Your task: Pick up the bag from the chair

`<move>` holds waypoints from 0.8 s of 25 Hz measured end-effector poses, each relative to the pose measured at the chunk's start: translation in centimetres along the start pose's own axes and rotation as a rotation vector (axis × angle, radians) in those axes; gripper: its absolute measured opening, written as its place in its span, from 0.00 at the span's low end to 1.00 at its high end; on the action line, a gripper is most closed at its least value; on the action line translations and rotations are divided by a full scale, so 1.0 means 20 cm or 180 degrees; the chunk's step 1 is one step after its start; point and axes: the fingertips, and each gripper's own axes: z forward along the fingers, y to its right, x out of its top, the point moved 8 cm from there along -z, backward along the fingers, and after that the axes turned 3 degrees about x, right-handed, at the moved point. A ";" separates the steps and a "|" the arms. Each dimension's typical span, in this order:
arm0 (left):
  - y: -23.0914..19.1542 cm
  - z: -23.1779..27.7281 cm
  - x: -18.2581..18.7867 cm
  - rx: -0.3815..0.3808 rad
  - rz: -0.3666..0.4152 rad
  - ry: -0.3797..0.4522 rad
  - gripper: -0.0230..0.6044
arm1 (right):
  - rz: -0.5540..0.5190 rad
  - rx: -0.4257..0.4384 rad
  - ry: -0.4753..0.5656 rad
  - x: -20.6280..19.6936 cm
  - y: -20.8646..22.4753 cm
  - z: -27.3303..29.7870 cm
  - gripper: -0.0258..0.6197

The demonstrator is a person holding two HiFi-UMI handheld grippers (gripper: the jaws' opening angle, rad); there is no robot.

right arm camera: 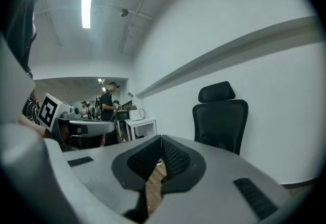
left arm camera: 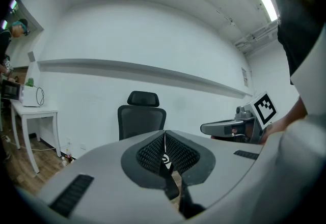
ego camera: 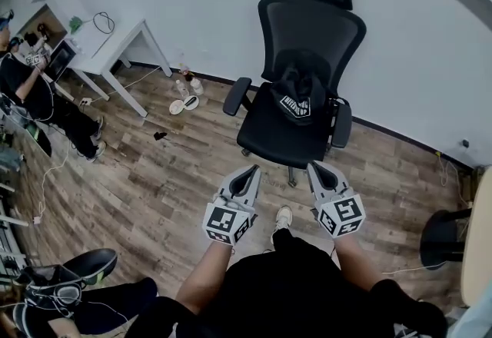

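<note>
A black bag [ego camera: 298, 96] with white print lies on the seat of a black mesh office chair [ego camera: 307, 37] against the white wall. Both grippers hover over the wooden floor just in front of the seat, apart from the bag. My left gripper [ego camera: 252, 172] is shut and empty, and so is my right gripper [ego camera: 317, 168]. In the left gripper view the shut jaws' tips [left arm camera: 164, 132] meet below the chair [left arm camera: 141, 117]; the right gripper [left arm camera: 229, 127] shows beside them. In the right gripper view the chair [right arm camera: 220, 118] stands right of the shut tips [right arm camera: 161, 138].
A white table [ego camera: 100, 41] stands at the back left with a seated person [ego camera: 38, 94] beside it. Bottles and small items [ego camera: 187, 94] lie on the floor left of the chair. A black stool [ego camera: 446, 235] is at the right. Cables run along the floor.
</note>
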 end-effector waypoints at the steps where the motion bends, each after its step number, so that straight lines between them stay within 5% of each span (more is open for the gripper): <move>1: -0.03 0.04 0.00 0.0008 -0.0006 -0.0009 0.07 | 0.0006 0.0022 -0.0018 0.00 0.03 0.04 0.07; 11: -0.18 0.47 0.03 0.0004 0.0016 -0.0208 0.07 | 0.0359 0.0023 -0.0059 0.00 0.44 0.34 0.07; 20: -0.25 0.62 0.04 0.0013 0.0081 -0.0278 0.07 | 0.0465 0.0036 -0.0048 -0.01 0.54 0.46 0.07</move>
